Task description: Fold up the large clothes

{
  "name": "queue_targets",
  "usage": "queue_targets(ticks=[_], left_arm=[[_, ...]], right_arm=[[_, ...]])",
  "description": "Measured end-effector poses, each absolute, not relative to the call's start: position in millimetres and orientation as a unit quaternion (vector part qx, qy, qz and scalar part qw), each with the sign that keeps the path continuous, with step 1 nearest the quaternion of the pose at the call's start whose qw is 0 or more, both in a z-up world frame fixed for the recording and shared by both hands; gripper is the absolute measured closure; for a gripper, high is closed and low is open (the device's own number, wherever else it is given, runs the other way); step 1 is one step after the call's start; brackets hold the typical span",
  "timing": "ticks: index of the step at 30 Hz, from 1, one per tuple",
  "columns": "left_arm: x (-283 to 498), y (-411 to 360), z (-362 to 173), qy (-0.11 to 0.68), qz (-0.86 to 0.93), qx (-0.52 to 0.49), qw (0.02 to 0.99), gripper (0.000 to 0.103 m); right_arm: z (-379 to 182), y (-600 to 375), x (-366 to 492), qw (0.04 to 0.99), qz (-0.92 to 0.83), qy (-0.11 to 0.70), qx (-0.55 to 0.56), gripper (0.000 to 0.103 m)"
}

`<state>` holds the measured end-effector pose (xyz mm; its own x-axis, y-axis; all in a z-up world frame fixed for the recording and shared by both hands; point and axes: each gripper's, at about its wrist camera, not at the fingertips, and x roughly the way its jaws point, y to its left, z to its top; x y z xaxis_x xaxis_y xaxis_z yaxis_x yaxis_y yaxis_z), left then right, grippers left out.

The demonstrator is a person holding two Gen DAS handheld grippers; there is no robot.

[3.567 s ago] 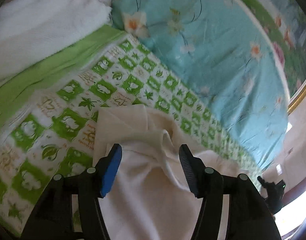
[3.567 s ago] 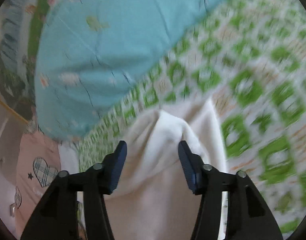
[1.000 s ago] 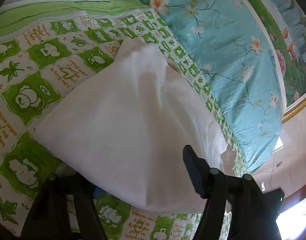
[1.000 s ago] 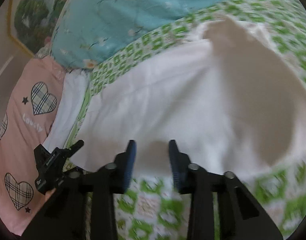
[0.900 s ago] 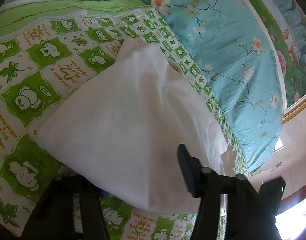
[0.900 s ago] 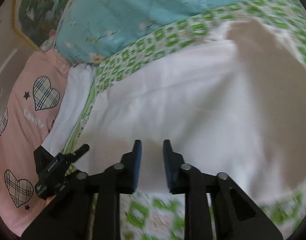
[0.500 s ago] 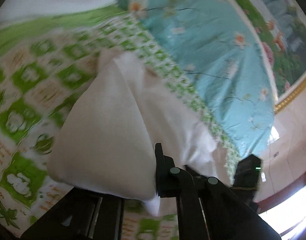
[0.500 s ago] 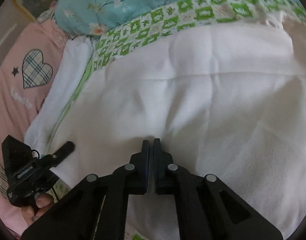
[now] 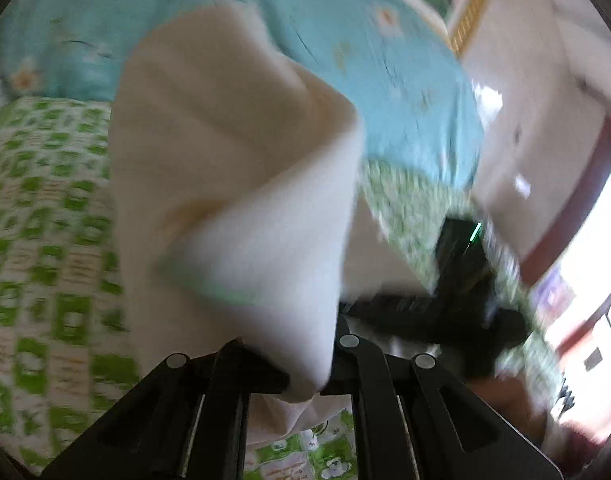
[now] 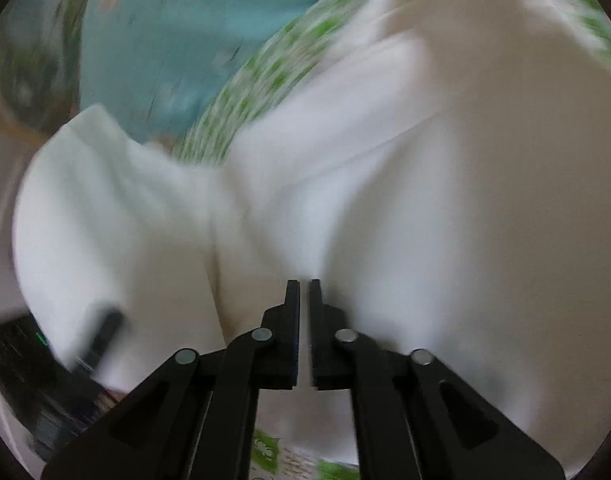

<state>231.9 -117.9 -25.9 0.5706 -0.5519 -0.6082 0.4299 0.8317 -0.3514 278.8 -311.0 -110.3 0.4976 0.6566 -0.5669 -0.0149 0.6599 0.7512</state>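
Note:
A large white garment (image 9: 233, 184) hangs lifted above the bed and fills the middle of the left wrist view. My left gripper (image 9: 305, 384) is shut on its near edge, and the cloth drapes over the fingers. In the right wrist view the same white garment (image 10: 405, 184) fills most of the frame. My right gripper (image 10: 304, 292) is shut on its near edge, with the jaws almost touching. The other gripper shows as a dark shape in each view, at right in the left wrist view (image 9: 465, 280) and at lower left in the right wrist view (image 10: 45, 368). Both views are motion-blurred.
A green-and-white checked bedsheet (image 9: 37, 216) lies under the garment. A turquoise floral quilt (image 9: 405, 60) lies behind it, also in the right wrist view (image 10: 165, 40). A cream wall and a bright window (image 9: 585, 240) stand to the right.
Both grippers have closed on the garment's near edge and lifted it off the bed. The cloth now hangs bunched between them, and both cameras have swung upward.

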Motion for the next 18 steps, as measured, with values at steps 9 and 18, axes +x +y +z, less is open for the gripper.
queue_targets(ticks=[9, 18], left_arm=[[214, -167, -57, 0.368, -0.256, 0.056, 0.892, 0.097], [203, -174, -52, 0.346, -0.249, 0.1, 0.899, 0.097]], right_arm=[[-110, -381, 282, 0.741, 0.245, 0.377, 0.499, 0.04], [-89, -317, 352, 0.796, 0.229, 0.451, 0.331, 0.092]])
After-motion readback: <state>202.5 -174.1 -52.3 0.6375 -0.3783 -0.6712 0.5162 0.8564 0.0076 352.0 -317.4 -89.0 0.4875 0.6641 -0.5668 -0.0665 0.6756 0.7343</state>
